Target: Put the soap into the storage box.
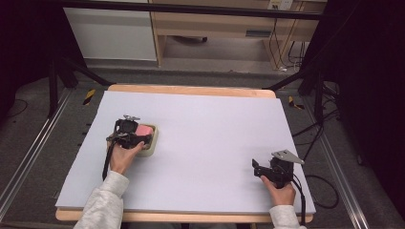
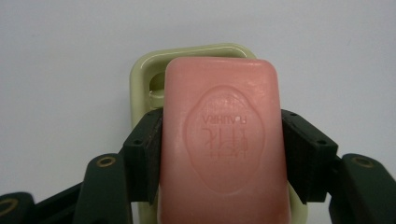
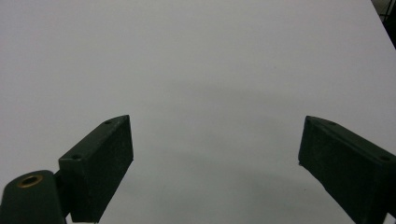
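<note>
My left hand-held gripper [image 2: 219,154] is clamped on a pink soap bar [image 2: 224,140], one black pad [image 2: 147,154] pressed to each long side. The bar sits over a pale green soap dish [image 2: 140,79], whose rim shows beyond the far end and along one side of the bar; I cannot tell if the soap rests in the dish or is raised off it.

Writing on the soap: an oval embossed stamp on the top face. It reads upside down in the left gripper view. One line of Latin letters looks like "RAUHRA", though the first letters are soft. Below it are larger characters I cannot make out.

In the high view, the dish [image 1: 154,143] lies on the left half of the table [image 1: 215,124], which has a pale grey-lilac cover with a wooden edge showing at the far side. My left hand [image 1: 123,157] holds the hand-held gripper [image 1: 136,136] right at the dish.

My right hand-held gripper [image 3: 215,163] is released, jaws spread wide over bare table cover. In the high view it [image 1: 257,168] is near the front right corner, well apart from the dish, with my right hand [image 1: 282,191] behind it and the grey three-cornered plate [image 1: 288,156] on top.
</note>
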Motion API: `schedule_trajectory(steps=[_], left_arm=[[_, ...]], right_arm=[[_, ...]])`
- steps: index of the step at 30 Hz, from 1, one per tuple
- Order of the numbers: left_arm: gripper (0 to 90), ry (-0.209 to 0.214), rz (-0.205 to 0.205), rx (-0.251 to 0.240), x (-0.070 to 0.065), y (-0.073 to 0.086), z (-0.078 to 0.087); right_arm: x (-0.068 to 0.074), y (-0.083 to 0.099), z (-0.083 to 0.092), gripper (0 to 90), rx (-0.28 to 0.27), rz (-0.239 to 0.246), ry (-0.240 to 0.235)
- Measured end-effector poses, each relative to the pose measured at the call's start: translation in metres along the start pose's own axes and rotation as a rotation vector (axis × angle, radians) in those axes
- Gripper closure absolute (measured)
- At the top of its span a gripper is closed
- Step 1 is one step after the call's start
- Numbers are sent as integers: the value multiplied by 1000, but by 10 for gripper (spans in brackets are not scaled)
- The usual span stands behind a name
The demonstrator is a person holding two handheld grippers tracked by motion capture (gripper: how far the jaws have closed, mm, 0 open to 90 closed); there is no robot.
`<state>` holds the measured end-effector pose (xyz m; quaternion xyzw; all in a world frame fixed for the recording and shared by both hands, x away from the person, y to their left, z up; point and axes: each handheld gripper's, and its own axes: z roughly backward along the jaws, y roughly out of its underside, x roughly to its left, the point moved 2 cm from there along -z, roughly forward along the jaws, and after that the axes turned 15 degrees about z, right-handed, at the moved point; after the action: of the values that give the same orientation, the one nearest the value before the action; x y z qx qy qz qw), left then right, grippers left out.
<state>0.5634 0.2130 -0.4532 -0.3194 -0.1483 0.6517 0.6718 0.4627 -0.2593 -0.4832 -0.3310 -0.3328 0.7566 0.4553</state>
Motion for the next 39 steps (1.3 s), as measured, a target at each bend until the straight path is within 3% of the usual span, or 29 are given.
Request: schedule_trajectory(steps=[28,39], left_arm=[[373,-14,7,12,1,6,-9],[369,-23,-14,3,0,7,-10]], right_arm=[[0,0,0,104,0,-1,0],[0,0,0,104,1,0,-1]])
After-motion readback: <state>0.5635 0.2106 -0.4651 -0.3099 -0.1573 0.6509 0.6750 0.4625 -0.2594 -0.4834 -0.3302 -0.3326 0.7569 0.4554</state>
